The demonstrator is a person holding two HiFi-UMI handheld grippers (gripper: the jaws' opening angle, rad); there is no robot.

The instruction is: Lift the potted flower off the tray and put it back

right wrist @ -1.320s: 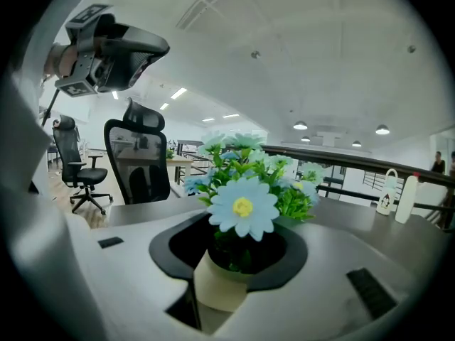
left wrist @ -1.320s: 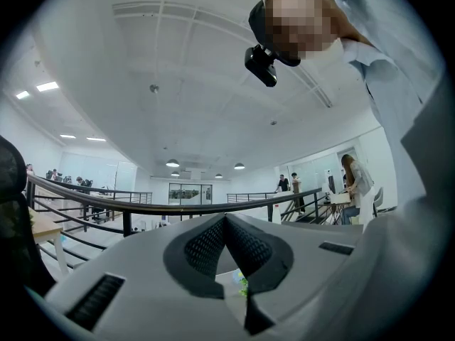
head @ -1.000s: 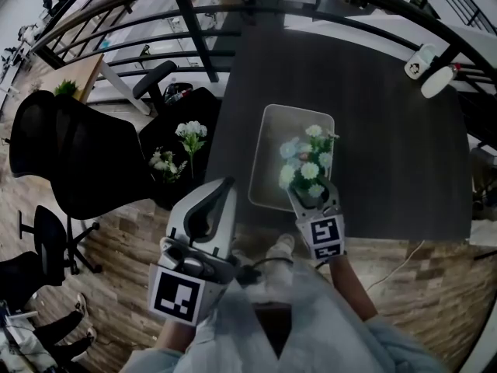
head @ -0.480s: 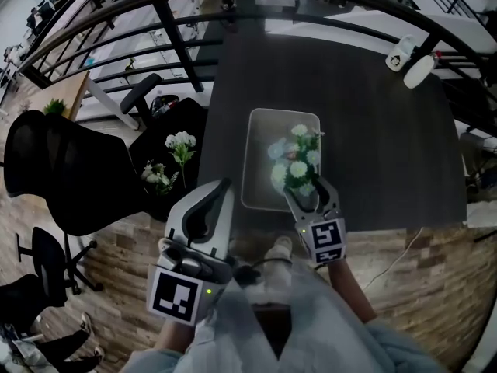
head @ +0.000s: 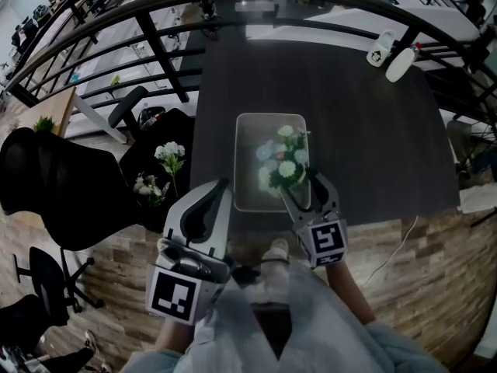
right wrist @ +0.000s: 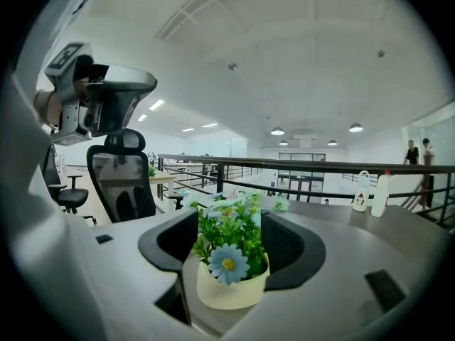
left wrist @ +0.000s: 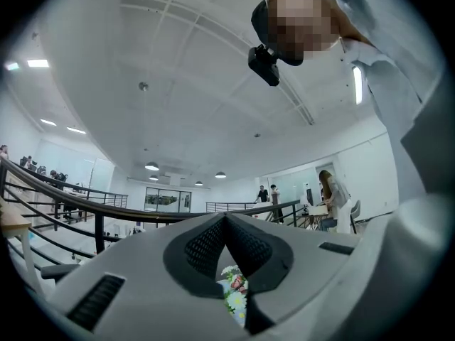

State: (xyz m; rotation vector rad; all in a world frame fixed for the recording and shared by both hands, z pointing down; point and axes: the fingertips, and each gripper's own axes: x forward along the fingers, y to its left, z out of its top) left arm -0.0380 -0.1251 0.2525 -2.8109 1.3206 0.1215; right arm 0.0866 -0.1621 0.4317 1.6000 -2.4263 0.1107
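Far left, off the table: a black office chair stands on the wood-pattern floor. Two loose flower sprigs lie on a dark seat beside it.

Left gripper: held level at the near left corner of the dark table, outside the tray. Its jaws are clenched tip to tip, with nothing between the pads.

Tray: a pale rectangular tray, lying on the table with its short side near the table's front edge.

Potted flower: a cream pot with green leaves and white and blue blooms, upright, over the right half of the tray. The head view does not show whether the pot base is clear of the tray floor.

Right gripper: reaches in from the near side, pointing slightly down. Its jaws have just been opening a little, with the pot between them. Both pads touch the pot's sides, one left and one right, so the gripper grasps the pot.

Far right, at the rear table edge: two white bottles stand well apart from the tray.
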